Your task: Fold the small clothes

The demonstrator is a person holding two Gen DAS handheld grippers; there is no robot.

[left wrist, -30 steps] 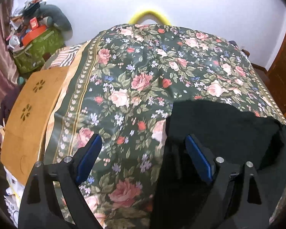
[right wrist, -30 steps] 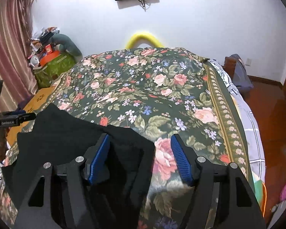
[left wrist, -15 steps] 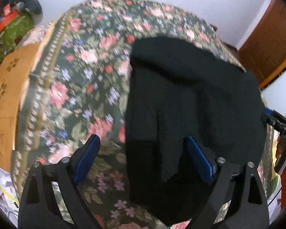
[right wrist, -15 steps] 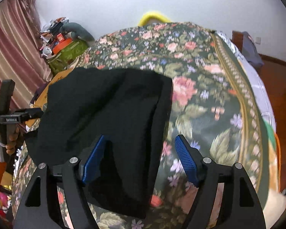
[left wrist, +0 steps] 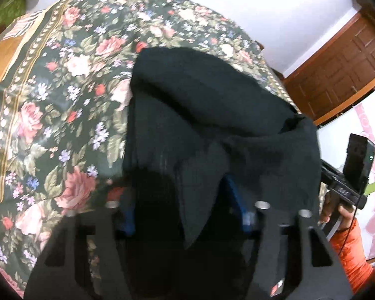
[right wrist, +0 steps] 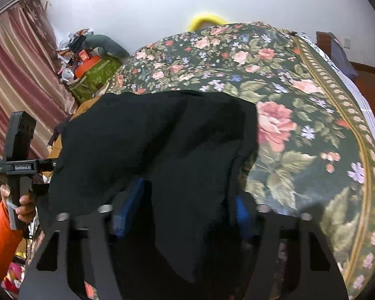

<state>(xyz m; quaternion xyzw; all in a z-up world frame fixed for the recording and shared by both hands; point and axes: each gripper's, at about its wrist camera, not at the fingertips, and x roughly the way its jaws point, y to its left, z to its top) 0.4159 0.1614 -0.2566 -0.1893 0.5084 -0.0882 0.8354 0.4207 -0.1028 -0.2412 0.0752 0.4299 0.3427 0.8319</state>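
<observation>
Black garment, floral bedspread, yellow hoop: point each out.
black garment (right wrist: pixel 162 135), right wrist view, middle of the cloth
floral bedspread (left wrist: pixel 62 95), left wrist view, bare rose print
yellow hoop (right wrist: pixel 206 17), right wrist view, top of arc

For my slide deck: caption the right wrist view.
Right gripper closing on the near edge of a black garment on a floral bedspread.

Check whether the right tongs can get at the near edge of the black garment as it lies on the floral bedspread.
Probably yes: the black garment already sits between the closing right tongs, with nothing else on the floral bedspread blocking them.
</observation>
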